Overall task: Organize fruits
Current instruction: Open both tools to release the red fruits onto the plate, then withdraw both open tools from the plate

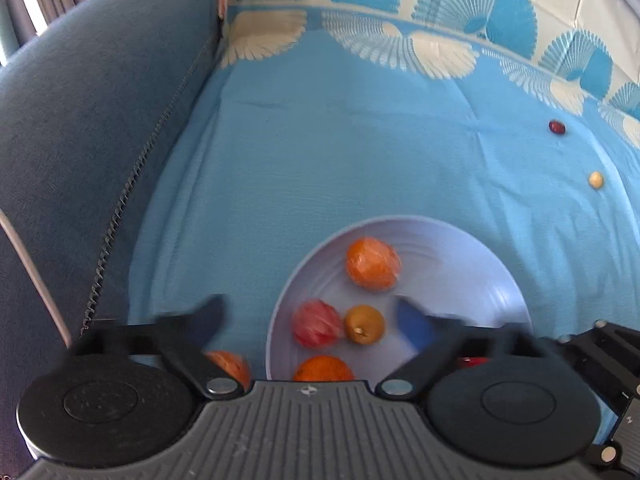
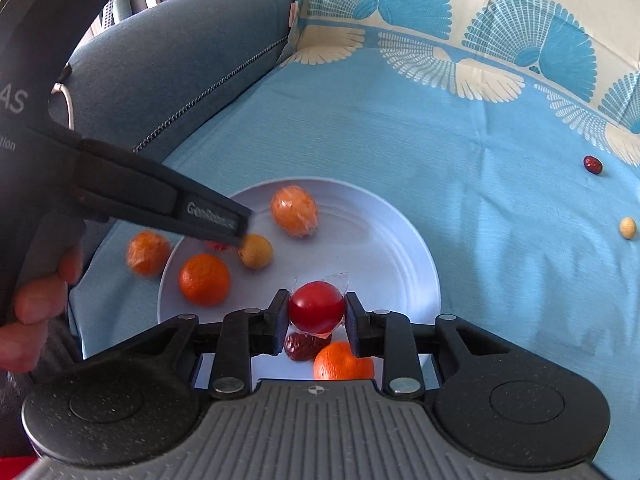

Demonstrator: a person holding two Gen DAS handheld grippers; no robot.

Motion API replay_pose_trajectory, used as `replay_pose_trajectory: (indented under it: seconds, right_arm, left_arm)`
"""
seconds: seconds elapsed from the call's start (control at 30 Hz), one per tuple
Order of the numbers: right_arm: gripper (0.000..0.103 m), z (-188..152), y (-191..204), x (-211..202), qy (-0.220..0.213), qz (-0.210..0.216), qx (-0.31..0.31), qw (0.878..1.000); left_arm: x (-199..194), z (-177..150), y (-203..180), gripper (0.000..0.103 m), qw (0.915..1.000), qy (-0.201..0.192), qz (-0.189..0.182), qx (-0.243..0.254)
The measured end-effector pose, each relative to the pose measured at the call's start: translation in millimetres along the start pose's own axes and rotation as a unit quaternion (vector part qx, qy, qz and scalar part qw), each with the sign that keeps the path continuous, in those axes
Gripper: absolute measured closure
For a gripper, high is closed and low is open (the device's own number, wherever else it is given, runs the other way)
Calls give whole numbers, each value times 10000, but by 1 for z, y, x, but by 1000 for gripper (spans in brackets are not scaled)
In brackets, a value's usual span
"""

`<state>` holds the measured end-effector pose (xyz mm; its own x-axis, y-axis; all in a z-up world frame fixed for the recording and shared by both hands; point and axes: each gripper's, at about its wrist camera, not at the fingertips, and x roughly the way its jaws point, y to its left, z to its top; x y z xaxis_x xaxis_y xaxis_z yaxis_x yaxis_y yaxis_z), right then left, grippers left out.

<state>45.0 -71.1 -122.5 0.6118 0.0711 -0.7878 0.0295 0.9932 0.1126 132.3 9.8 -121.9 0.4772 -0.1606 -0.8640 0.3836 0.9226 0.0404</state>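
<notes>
A glossy red round fruit [image 2: 317,307] in clear wrap is clenched between the fingers of the right hand-held gripper [image 2: 317,316], low centre of the frame, over the pale ridged plate [image 2: 384,248]. Oranges [image 2: 204,280] and a dull yellow fruit [image 2: 256,251] are held in the plate. The left hand-held gripper [image 1: 310,316] is spread wide, released; partial lettering "Gen" is seen on its finger [image 2: 208,216]. A blue woven cloth [image 2: 460,184] with fan patterns lies beneath.

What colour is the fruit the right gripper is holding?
Red, glossy; the fruit sits between the right gripper fingers, clearest in the right wrist view.
</notes>
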Motion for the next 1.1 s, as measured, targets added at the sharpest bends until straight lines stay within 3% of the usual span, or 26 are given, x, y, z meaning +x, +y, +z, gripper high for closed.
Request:
replay_pose_trajectory:
  seconds: [0.03,0.07,0.23,0.47,0.77,1.1]
  right_arm:
    - [35,1,1,-3,-60,-11,-10,10000]
    - [23,1,1,-7,-124,-37,-21,9999]
    - [8,-10,0,-38,4,-80,16,10000]
    - [4,-33,1,-94,158,-1,328,9993]
    - [1,-44,14,-163,-603,-247,44,9979]
    - [1,-59,21,-213,-1076,-428,-228,9930]
  left_arm:
    - [-7,-1,1,0,9998,-183,-15,1]
    - [-14,-2,1,0,9996,-262,-39,59]
    - [-45,-20,5,0,9997,-7,94,213]
    - [-108,-66,18,0,9997,173,129,-115]
    - [-175,-91,20,0,9989,-299,220,-283]
    - [-219,-104,19,0,9964,-708,265,-385]
